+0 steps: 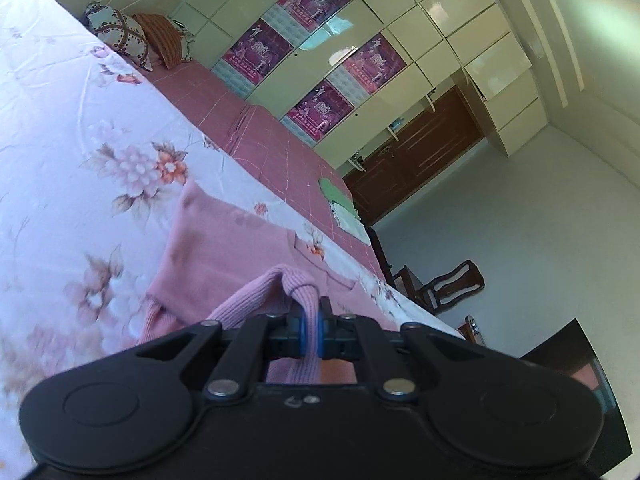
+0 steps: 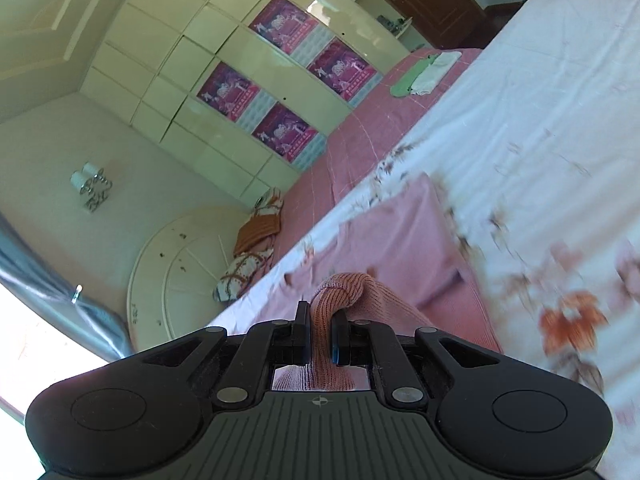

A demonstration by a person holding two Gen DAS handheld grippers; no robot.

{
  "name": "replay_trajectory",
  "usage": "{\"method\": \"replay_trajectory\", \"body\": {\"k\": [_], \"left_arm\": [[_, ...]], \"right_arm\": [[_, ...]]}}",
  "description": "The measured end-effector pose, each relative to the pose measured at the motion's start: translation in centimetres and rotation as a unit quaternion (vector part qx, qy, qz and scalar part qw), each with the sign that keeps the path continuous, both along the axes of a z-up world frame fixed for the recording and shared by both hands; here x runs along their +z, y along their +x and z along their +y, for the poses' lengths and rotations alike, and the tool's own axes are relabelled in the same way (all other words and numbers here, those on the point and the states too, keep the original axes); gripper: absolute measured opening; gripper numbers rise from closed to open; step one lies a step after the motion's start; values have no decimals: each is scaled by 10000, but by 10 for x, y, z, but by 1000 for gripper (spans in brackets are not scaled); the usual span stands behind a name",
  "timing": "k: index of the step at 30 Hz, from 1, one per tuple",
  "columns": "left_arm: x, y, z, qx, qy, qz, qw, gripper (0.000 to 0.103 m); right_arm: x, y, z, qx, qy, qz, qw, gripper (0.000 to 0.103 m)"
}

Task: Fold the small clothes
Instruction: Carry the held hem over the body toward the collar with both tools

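Left wrist: left gripper (image 1: pixel 310 312) clenched on ribbed hem of pink knit garment (image 1: pixel 224 248), which lies on the floral sheet (image 1: pixel 80 128). Wardrobe posters (image 1: pixel 260 50): writing unreadable.

Right wrist: right gripper (image 2: pixel 320 320) clamped on the garment's (image 2: pixel 400 232) ribbed edge.

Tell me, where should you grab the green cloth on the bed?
Probably by a corner or near edge of the green cloth, coming down from above. It lies flat on the pink blanket, so there is no raised part to pinch. Both grippers are already shut on the pink sweater.
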State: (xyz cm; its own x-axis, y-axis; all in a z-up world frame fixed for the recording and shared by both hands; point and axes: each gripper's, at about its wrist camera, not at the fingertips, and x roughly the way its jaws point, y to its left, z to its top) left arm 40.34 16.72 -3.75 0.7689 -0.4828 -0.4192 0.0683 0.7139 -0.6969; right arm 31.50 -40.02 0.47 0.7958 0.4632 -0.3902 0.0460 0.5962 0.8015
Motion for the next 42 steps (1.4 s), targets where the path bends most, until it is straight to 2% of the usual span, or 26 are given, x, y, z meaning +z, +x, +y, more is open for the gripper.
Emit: {"method": "replay_trajectory", "body": {"k": [2, 4, 10, 11, 12, 13, 14, 15, 16, 18, 20, 23, 25, 26, 27, 29, 30, 31, 32, 33, 34, 36, 37, 38, 40, 42], "left_arm": [[-1, 40, -2, 32, -12, 79, 10000, 4], [-7, 78, -6, -7, 131, 141, 9998, 4], [-56, 173, -22, -90, 578, 569, 9967, 6], [-64, 182, -23, -60, 645, 623, 9960, 11], [-71, 188, -22, 31, 659, 653, 9957, 22], [-75, 190, -19, 118, 566, 642, 9963, 38], [-76, 189, -15, 197, 501, 535, 9971, 50], [-73, 184, -13, 355, 637, 326, 9968, 72], [-69, 180, -12, 445, 907, 111, 9948, 79], [-65, 181, -10, 262, 1161, -8, 9929, 78], [-64, 187, -17, -83, 1560, -46, 9877, 74], [-64, 202, -39, -561, 2283, -8, 9720, 71], [-69, 214, -51, -726, 2747, 67, 9588, 67], [-71, 217, -55, -826, 2857, 105, 9547, 66], [-77, 220, -61, -959, 3016, 138, 9485, 60], [-85, 221, -68, -1056, 3268, 175, 9390, 53], [-88, 223, -67, -1044, 3280, 123, 9388, 39], [-88, 220, -67, -988, 3285, 47, 9393, 15], [-86, 215, -66, -797, 3307, -81, 9403, 7], [-82, 209, -63, -629, 3214, -289, 9444, 7], [-76, 201, -59, -412, 3112, -570, 9477, 7], [-68, 183, -53, -32, 2934, -996, 9508, 7], [-66, 178, -53, 129, 2928, -1125, 9494, 7], [-68, 177, -54, 218, 2979, -1134, 9476, 7], [-80, 187, -55, 294, 3120, -733, 9468, 7], [-90, 196, -57, 310, 3247, -336, 9447, 7]], "right_arm": [[-4, 42, -3, -7, 16, 89, 10000, 8], [-15, 80, -10, -25, 84, 217, 9997, 8], [-75, 189, -21, 4, 245, 658, 9975, 8], [-88, 204, -22, 55, 271, 724, 9970, 8], [-99, 215, -23, 89, 281, 746, 9968, 8], [-107, 223, -24, 74, 236, 766, 9968, 9], [-113, 230, -26, 42, 159, 782, 9968, 15], [-116, 232, -28, -7, 69, 731, 9973, 38], [-116, 230, -30, -26, -42, 589, 9983, 58], [-109, 221, -32, -83, -358, 190, 9991, 61], [-106, 217, -34, -35, -532, 69, 9986, 61], [-99, 219, -17, 408, -1228, -147, 9915, 60], [-98, 224, 1, 655, -1863, -197, 9801, 60], [-98, 228, 8, 771, -2102, -217, 9744, 60], [-98, 231, 16, 887, -2323, -213, 9683, 59], [-100, 241, 30, 1141, -2800, -106, 9531, 49], [-103, 245, 37, 1233, -3030, -23, 9450, 38], [-106, 249, 42, 1315, -3238, 33, 9369, 28], [-110, 250, 47, 1401, -3389, 55, 9303, 23], [-112, 250, 49, 1440, -3477, 15, 9265, 11], [-113, 248, 48, 1398, -3522, -68, 9254, 9], [-104, 236, 41, 1022, -3370, -451, 9349, 9], [-99, 232, 36, 808, -3279, -675, 9388, 9], [-97, 227, 36, 700, -3297, -854, 9376, 9], [-103, 226, 43, 628, -3543, -914, 9285, 9], [-119, 240, 48, 711, -3663, -449, 9267, 9]]}}
